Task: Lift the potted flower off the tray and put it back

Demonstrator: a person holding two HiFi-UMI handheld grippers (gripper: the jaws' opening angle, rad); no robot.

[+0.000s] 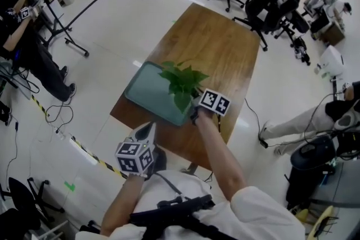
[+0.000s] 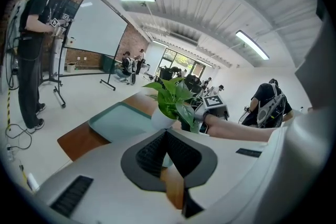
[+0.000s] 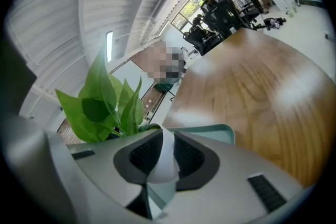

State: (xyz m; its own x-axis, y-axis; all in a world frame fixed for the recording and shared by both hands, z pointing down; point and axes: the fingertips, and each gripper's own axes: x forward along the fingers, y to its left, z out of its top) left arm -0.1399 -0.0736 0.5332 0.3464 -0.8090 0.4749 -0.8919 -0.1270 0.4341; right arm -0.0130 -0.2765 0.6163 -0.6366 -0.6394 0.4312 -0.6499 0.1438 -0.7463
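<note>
- My left gripper (image 1: 149,131) is hovering with its jaws together and nothing between them, just short of the near edge of the brown wooden bench (image 1: 225,48).
- The flat teal plastic tray (image 1: 140,93) is lying on the bench's near left part.
- The leafy green flower in its small white pot (image 2: 161,116) is standing over the tray's right end. I am judging it light but top-heavy, with a smooth, probably slippery and breakable wall.
- My right gripper (image 3: 160,147) is pinching the pot's wall at the rim. That is the firm place to hold, not the soft leaves.

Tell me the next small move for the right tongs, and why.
Probably shift the potted flower a little inward over the tray before lowering it. The right tongs are clamped on its white pot, and it appears to hang by the tray's near corner, where setting it down could catch the rim.
</note>
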